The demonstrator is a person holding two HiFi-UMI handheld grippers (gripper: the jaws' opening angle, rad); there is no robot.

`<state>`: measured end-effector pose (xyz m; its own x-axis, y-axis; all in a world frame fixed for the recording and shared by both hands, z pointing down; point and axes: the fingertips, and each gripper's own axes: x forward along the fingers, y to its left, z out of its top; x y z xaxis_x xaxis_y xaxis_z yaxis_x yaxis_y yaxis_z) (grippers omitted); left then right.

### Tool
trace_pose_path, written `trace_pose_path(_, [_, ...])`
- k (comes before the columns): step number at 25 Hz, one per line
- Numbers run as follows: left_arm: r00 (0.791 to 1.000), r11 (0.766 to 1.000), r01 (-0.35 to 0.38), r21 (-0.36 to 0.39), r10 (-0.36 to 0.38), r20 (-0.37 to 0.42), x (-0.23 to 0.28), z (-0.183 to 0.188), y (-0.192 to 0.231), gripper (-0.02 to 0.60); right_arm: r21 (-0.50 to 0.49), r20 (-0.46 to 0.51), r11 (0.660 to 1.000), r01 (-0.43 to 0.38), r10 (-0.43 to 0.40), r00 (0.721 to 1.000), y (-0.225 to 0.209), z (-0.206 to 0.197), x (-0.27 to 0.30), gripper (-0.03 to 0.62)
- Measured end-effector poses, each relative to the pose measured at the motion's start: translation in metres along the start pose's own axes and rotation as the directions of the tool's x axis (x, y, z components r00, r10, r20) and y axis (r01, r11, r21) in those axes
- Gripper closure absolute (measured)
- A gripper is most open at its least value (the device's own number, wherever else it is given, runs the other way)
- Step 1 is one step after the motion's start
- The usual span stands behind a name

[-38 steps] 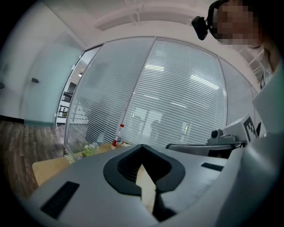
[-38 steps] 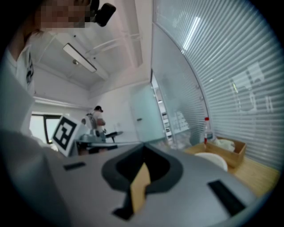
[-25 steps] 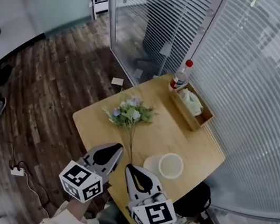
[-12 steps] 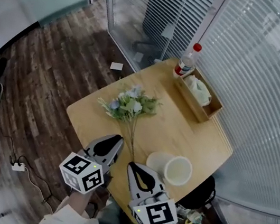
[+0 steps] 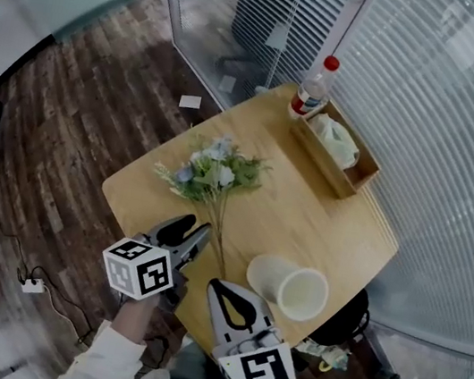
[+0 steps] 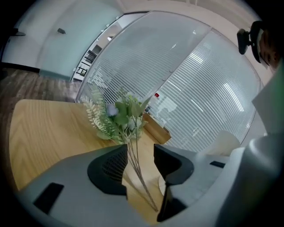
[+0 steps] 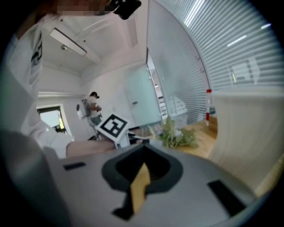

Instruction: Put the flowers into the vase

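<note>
On the tabletop (image 5: pixel 305 214), just ahead of the left tongs (image 5: pixel 199 225): the flowers (image 5: pixel 213 169), lying flat, heads away, stems (image 5: pixel 218 215) running back between the two jaws. Just been opening, those jaws. Wide now, straddling the stems without pressing them. Right tongs (image 5: pixel 220 287): tips together, nothing held, with the vase (image 5: pixel 266 274) just to their right, mouth open.

Probably light and floppy at the blooms, thin and wiry below, easy to crush up top and easy to fan apart. Best taken low on the bunched stems, all in one bite, firm enough to stop any swivelling.

From the head view, only the layout, with no telling whether the stems sit inside the jaws. From the left gripper view, plainly inside and untouched. From the right gripper view, a pale wall close on the right — likely the vase — and blooms beyond.
</note>
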<state>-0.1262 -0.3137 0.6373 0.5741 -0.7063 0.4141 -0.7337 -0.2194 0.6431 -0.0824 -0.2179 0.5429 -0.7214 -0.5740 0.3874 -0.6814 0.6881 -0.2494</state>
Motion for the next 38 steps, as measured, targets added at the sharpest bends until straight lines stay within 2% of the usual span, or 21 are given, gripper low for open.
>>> trace_pose_path(8, [0.999,0.997,-0.007,-0.082,0.003,-0.046,0.029,-0.010,0.016,0.403,0.019,-0.001,1.000,0.015,-0.015,1.000,-0.008,-0.004,0.001,0.582])
trace_pose_path(14, [0.997,0.994,-0.038,-0.099,0.031,-0.067,0.042,-0.011,0.025,0.403,0.033,0.004,0.999,0.004,-0.004,1.000,-0.009,-0.005,0.003,0.582])
trace_pose_path(20, [0.994,0.992,-0.029,-0.123,0.016,-0.107,0.052,-0.012,0.025,0.403,0.041,0.002,0.999,0.011,-0.011,1.000,-0.009,-0.006,0.000,0.582])
trace_pose_path(26, [0.996,0.988,-0.030,-0.154,0.017,-0.085,0.056,-0.008,0.027,0.406,0.050,0.007,0.999,0.019,-0.019,1.000,-0.012,-0.005,-0.003,0.582])
trace_pose_path(31, [0.997,0.991,-0.046,-0.122,0.038,-0.063,0.056,-0.006,0.030,0.468,0.042,0.011,0.999,0.012,-0.013,1.000,-0.013,-0.005,-0.006,0.582])
trace_pose_path(38, [0.998,0.989,-0.047,-0.138,0.042,-0.037,0.049,-0.006,0.033,0.546,0.033,0.028,0.999,-0.005,0.004,1.000,-0.005,-0.002,-0.013,0.582])
